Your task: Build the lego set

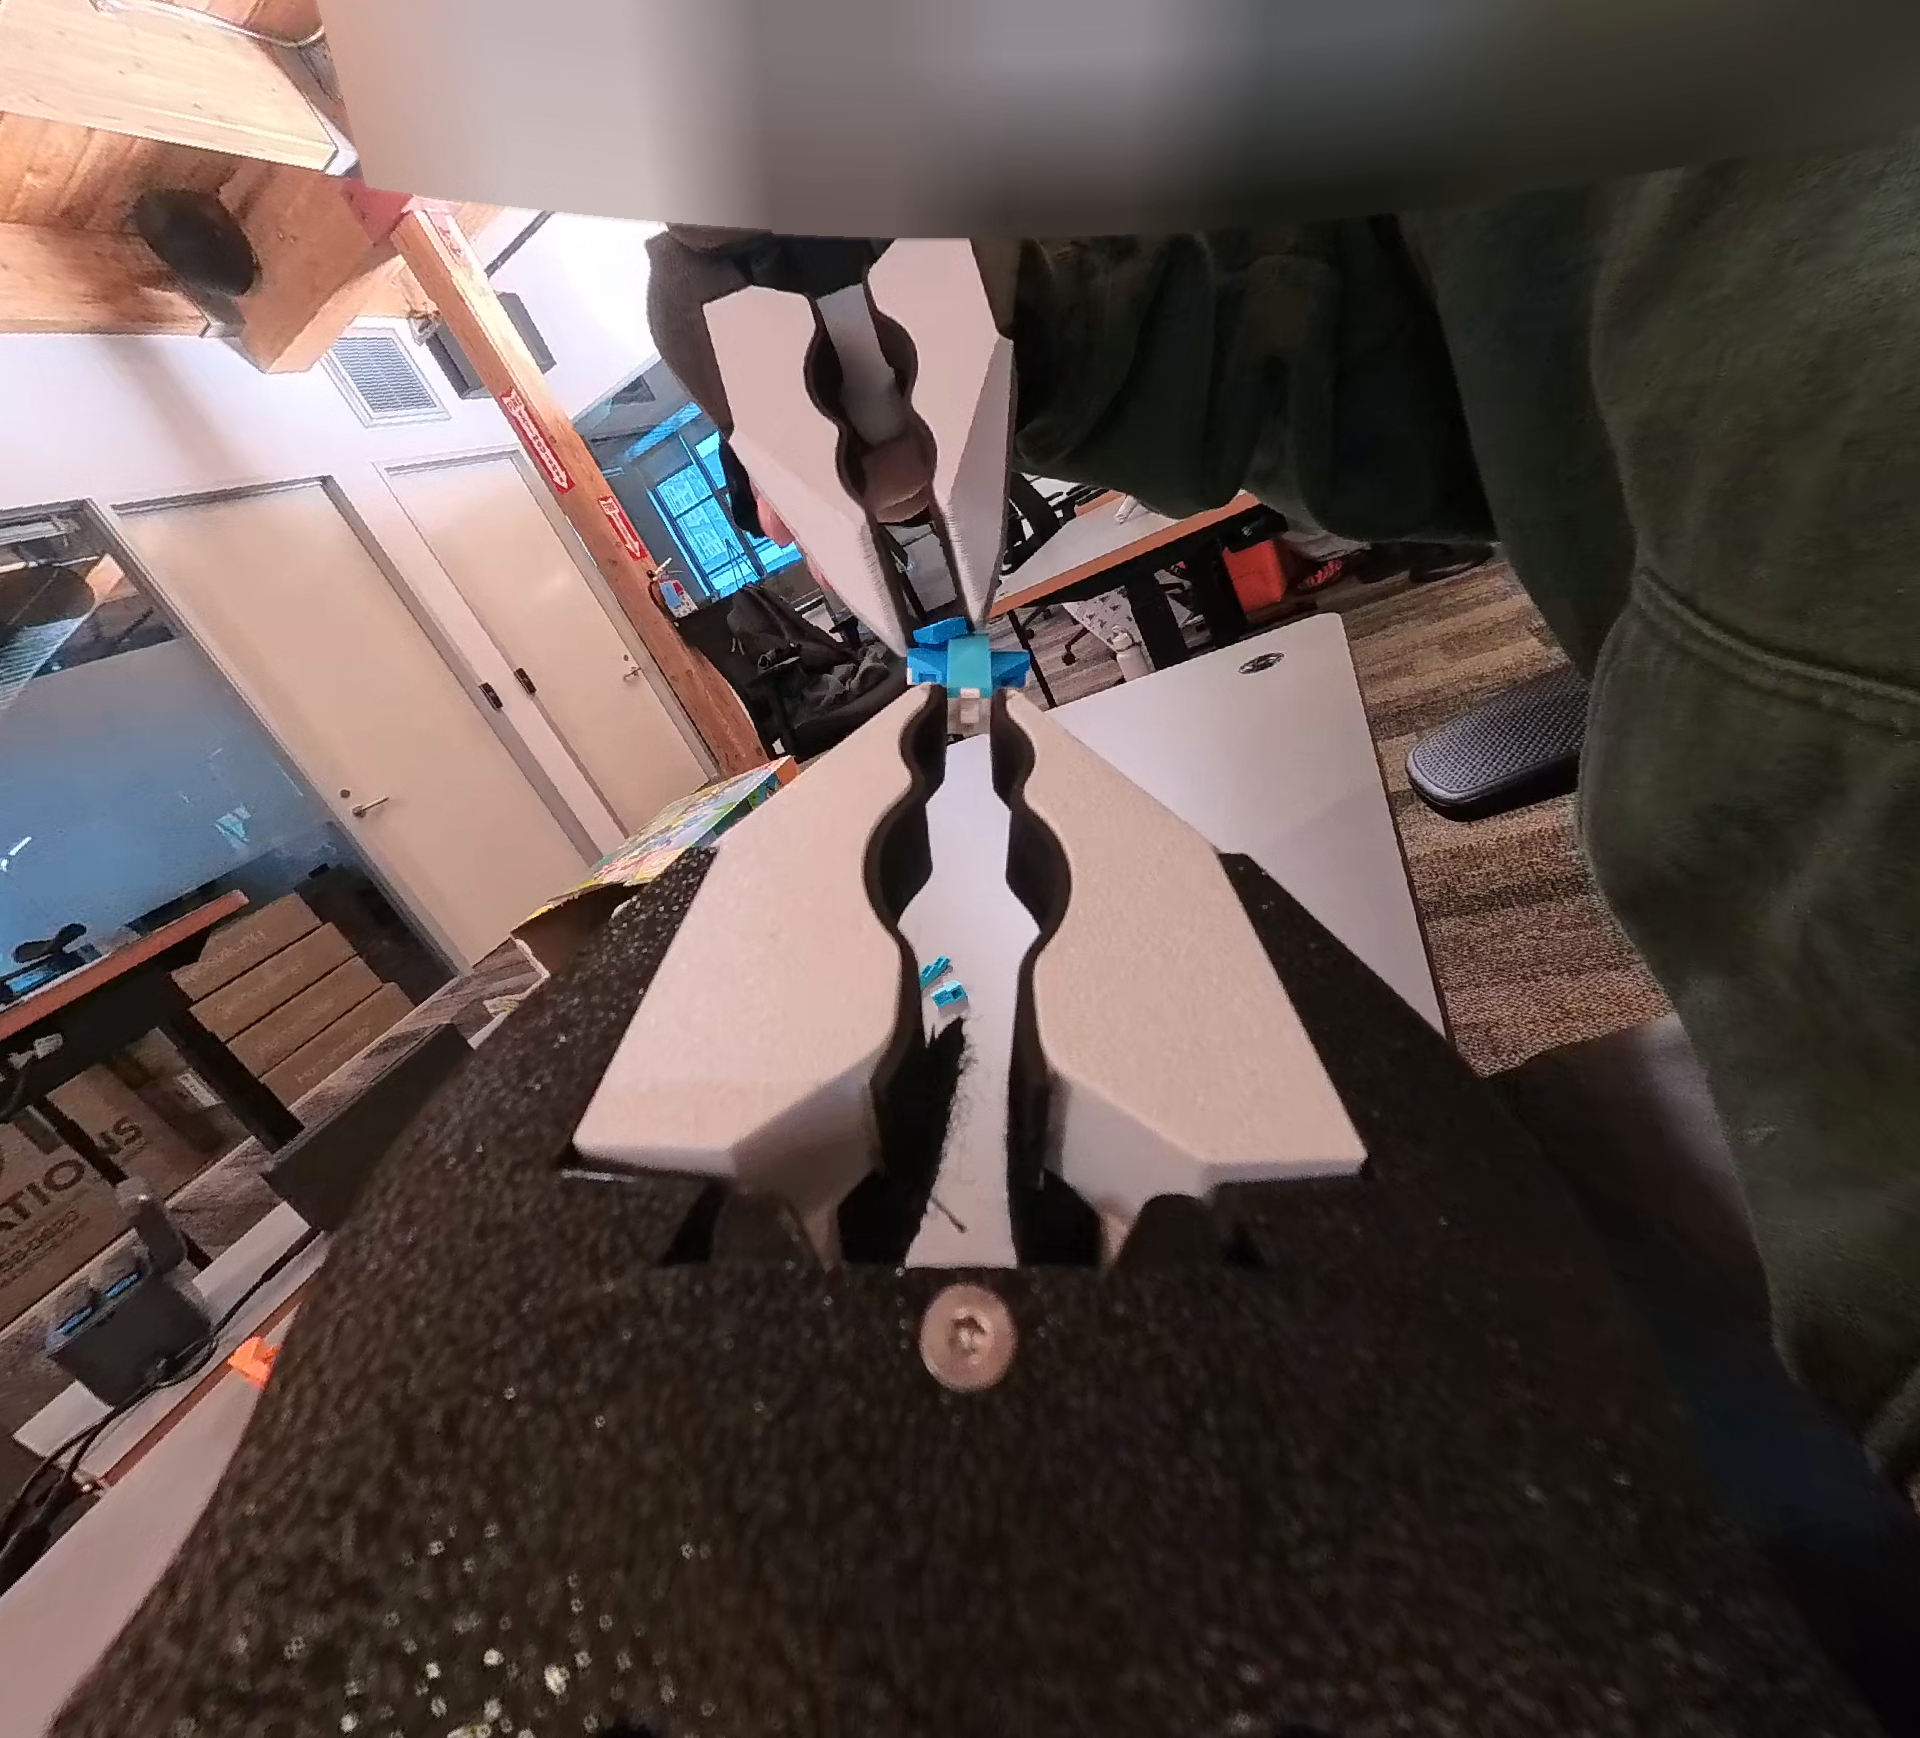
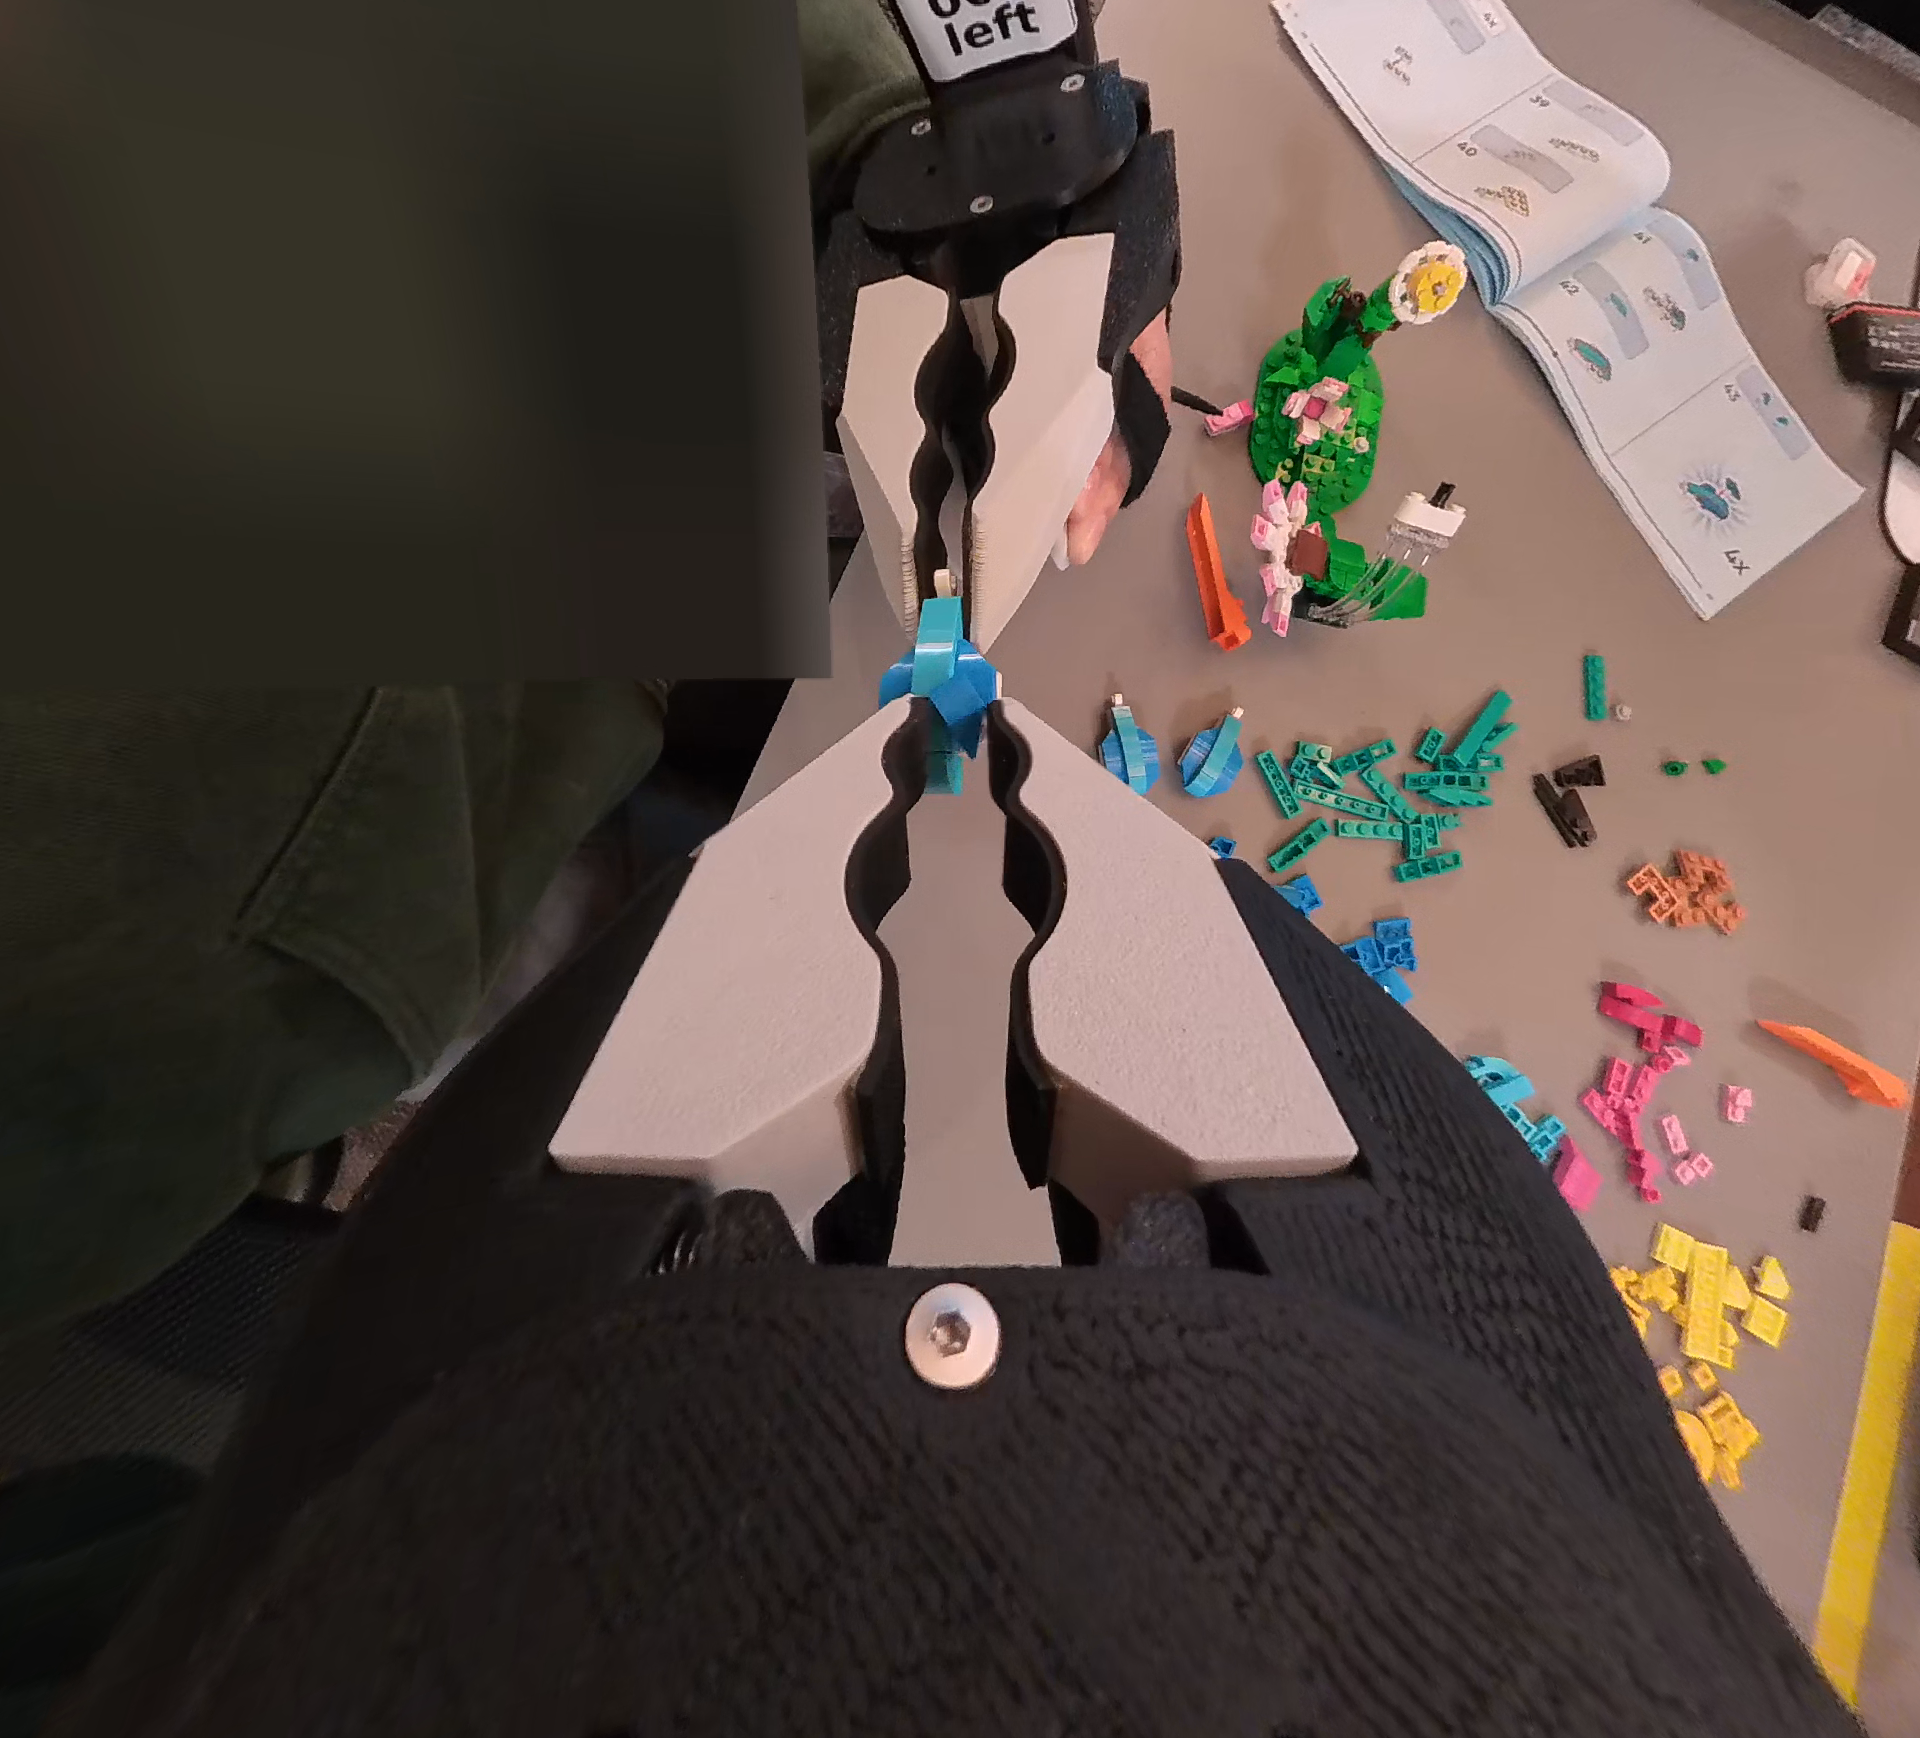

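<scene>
Grey table [image 2: 1174,78]: I see it carrying everything loose, the gripped piece held above its near edge.
Open instruction booklet [image 2: 1558,234]: far side of the table.
Green flower model [image 2: 1320,421]: beside the booklet, yellow and pink blooms on it.
Sorted brick piles: teal [image 2: 1382,805], pink [image 2: 1642,1096], yellow [image 2: 1704,1314], each apart.
My left gripper [image 1: 968,701]: clenched on the white end of the blue sub-assembly [image 1: 961,662].
My right gripper [image 2: 951,712]: closed on the same piece's blue body, tip to tip with the left.
Two finished blue pieces [image 2: 1174,753]: lying just right of the grippers.
</scene>
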